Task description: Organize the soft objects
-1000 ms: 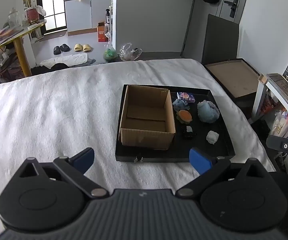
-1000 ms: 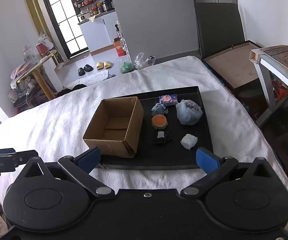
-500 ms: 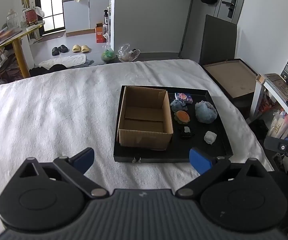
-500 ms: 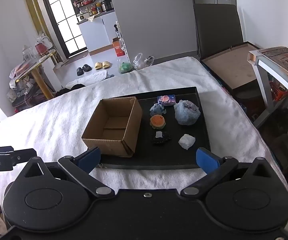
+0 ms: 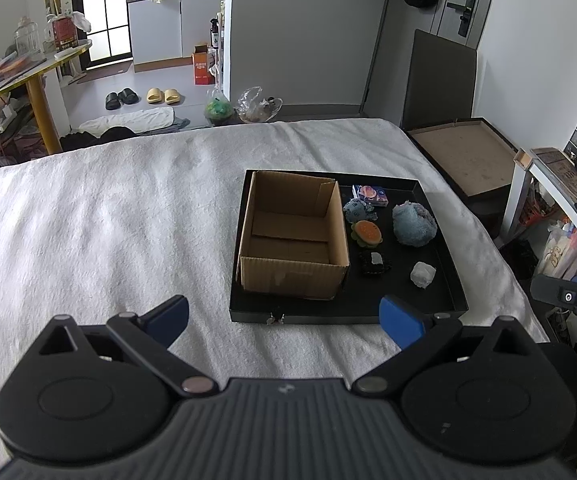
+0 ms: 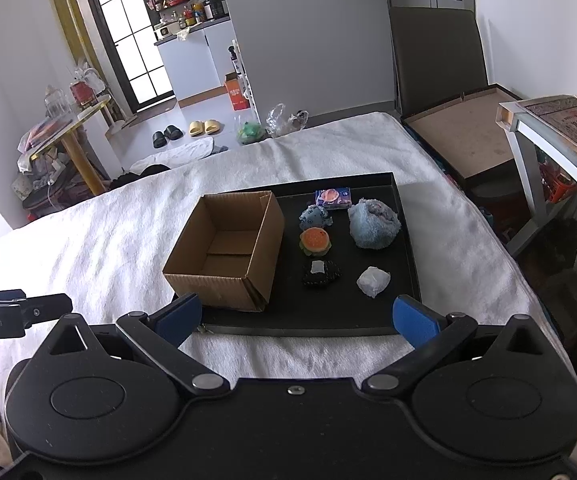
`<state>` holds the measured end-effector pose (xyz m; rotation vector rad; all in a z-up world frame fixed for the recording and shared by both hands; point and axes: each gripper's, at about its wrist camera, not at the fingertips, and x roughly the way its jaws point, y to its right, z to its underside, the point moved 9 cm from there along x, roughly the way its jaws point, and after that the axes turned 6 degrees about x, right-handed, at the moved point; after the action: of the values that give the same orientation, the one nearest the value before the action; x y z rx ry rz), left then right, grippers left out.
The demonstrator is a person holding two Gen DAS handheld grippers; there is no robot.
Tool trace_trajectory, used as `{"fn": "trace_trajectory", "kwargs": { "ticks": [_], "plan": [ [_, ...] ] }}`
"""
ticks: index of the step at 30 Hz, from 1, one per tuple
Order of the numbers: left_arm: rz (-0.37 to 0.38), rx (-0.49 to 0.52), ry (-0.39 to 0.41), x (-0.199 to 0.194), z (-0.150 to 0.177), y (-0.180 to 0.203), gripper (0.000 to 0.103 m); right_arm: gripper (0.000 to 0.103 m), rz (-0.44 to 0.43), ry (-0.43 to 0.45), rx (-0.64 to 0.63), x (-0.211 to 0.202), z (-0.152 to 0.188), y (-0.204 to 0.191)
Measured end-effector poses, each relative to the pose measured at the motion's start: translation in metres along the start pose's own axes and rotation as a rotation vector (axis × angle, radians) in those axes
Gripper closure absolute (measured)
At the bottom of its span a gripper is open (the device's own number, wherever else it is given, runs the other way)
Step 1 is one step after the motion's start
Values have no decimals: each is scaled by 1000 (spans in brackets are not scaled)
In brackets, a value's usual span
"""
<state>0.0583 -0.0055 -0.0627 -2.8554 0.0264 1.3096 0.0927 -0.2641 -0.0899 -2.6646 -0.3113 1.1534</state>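
Note:
A black tray point(image 5: 444, 264) point(image 6: 406, 240) lies on a white-covered table. On its left stands an open, empty cardboard box point(image 5: 294, 236) point(image 6: 228, 250). To the box's right lie a blue fluffy plush point(image 5: 413, 225) point(image 6: 373, 227), a small blue-grey plush point(image 5: 355, 211) point(image 6: 314, 216), an orange burger plush point(image 5: 366, 233) point(image 6: 315, 241), a black plush point(image 5: 375, 263) point(image 6: 321, 273), a white lump point(image 5: 422, 274) point(image 6: 373, 281) and a purple packet point(image 5: 369, 195) point(image 6: 333, 197). My left gripper point(image 5: 284, 318) and right gripper point(image 6: 296, 318) are open and empty, held before the tray's near edge.
The white cloth point(image 5: 108, 216) covers the table to the left. A shallow brown-lined box point(image 5: 466, 156) stands off the table's right side, with a desk point(image 6: 560, 128) beyond. The other gripper shows at the left edge of the right wrist view point(image 6: 8, 314).
Both views have pulled back and drifted slightly; the tray and box look a little smaller and shifted left. Both grippers stay open. Nothing on the tray has moved.

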Motion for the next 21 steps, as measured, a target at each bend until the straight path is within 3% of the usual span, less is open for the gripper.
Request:
{"fn": "trace_trajectory", "kwargs": {
  "ticks": [21],
  "plan": [
    [2,1,5,-1,2,-2,2,0,9,-15,-17,-2,-1,-7]
  ]
}}
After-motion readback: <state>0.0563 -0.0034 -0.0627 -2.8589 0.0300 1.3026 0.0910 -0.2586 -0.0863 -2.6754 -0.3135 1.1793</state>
